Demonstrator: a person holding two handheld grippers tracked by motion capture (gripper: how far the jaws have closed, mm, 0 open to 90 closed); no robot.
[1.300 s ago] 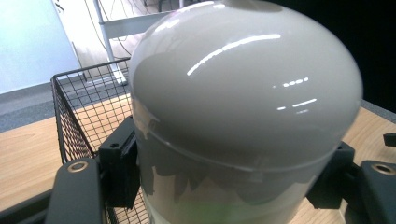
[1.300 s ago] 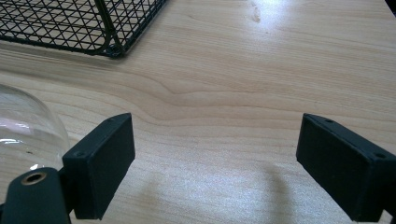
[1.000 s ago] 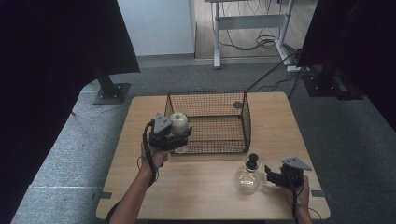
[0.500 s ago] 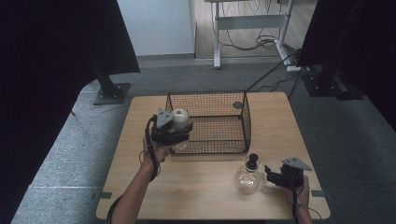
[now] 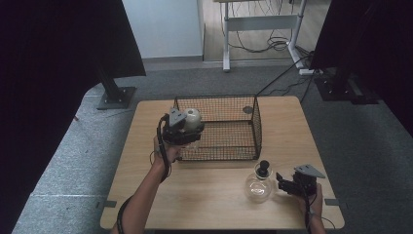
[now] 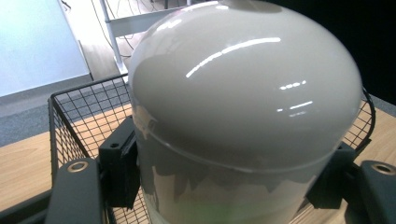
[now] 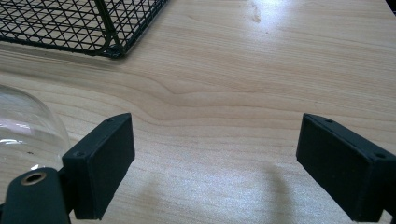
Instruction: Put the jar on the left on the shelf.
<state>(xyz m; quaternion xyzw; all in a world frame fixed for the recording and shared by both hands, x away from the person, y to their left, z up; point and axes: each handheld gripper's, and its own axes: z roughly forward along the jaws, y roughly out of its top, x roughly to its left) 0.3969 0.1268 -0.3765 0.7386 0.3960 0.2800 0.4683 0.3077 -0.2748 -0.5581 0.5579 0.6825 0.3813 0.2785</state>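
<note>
You've got the pale round-topped jar (image 6: 243, 107) clamped between the jaws of your left hand-held gripper (image 5: 181, 130), pads pressed on either side of its lower body, its domed top standing up past the jaws toward the camera. Its long axis runs upright, crosswise to the jaws' squeeze. From above, the jar (image 5: 192, 117) sits right at the front of that hand-held gripper, carried in the air over the near left corner of the black wire basket (image 5: 253, 127). The basket's open floor lies just ahead of the jaws and below them, its rim showing behind the jar in the left gripper view. So the move that looks due is short: forward past the rim, then down, keeping the jar upright so its base meets the mesh flat.

Your right hand-held gripper (image 5: 287, 184) rests low on the tabletop (image 5: 204, 200), jaws spread wide with nothing between them. The clear glass flask (image 5: 258, 186) with the black stopper stands just beside its left jaw, apart from the pad as far as I can judge. That flask is far nearer your right hand than your left, and well apart from the basket's near wall.
</note>
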